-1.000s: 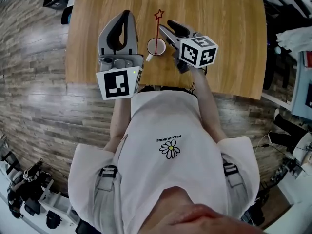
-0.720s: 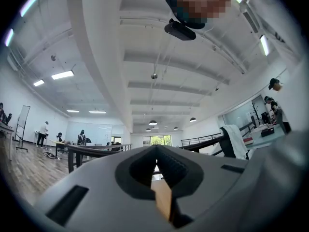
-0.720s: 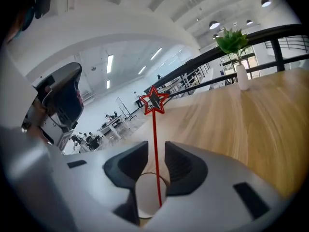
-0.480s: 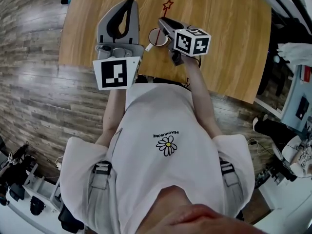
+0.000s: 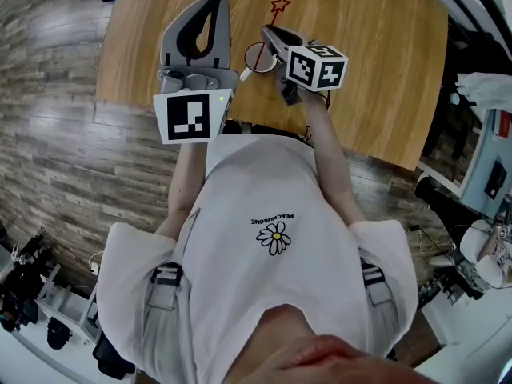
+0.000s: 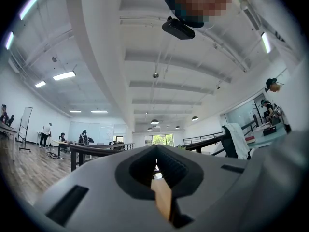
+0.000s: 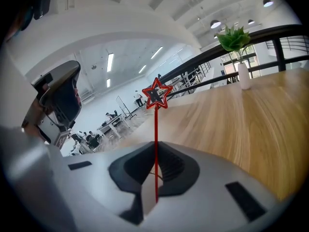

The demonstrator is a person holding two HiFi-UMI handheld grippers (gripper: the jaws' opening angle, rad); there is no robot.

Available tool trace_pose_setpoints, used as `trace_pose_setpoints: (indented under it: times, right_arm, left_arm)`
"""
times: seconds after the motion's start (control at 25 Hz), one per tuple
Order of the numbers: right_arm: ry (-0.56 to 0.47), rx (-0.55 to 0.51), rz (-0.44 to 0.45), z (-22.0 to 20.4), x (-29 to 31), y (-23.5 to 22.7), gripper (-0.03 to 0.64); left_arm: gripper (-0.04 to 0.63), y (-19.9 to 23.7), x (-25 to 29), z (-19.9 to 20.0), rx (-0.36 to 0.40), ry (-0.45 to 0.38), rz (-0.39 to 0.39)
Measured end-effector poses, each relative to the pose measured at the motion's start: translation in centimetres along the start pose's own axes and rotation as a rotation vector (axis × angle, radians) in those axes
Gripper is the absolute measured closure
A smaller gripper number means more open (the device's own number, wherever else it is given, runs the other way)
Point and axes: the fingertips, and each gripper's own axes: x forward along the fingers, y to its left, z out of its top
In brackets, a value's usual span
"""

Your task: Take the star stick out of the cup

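Nearest in, the right gripper [image 5: 270, 38] has just been closing its fingers [image 7: 176, 166]. They are now clenched on the thin red stem of the star stick [image 7: 156, 124], which runs up between the pads with the star well above them. The stick's lower end is still down in the cup [image 5: 256, 58], which sits on the bench [image 5: 368, 46] directly under the fingertips.

The step in hand looks like the lift itself. To do it well, draw the stick out along its own line, roughly straight up, without swinging it sideways. A stem this thin can pivot in the pads, and if it drags on the rim it could tip a light cup. Keep the squeeze steady and lift slowly until the bottom end clears the rim.

The left gripper [image 5: 212, 0] hovers just beside the cup on the left, raised off the bench. Its fingers are pressed together on nothing, so it is not steadying the cup. That makes a clean vertical pull matter more.

The count is two grippers, one cup and one star stick. Farther along the bench stands one green plant in a white vase [image 7: 244, 74]. The cup's inside is too small in the head view to be sure, but it probably holds nothing besides the stick.
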Motion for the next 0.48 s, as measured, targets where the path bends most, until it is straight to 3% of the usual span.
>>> trace_pose_setpoints:
  times: [0.2,0.48]
  right_arm:
    - [-0.092,-0.029,-0.015,2.6,-1.5,0.7,0.597]
    - [-0.332,-0.188,-0.080,11.2,-7.0,2.7,0.597]
  left_arm:
    - [0.580,-0.1,0.2,0.4,0.003,-0.007,-0.011]
    - [0.580,-0.8,1.1,1.0,0.035,-0.014,-0.052]
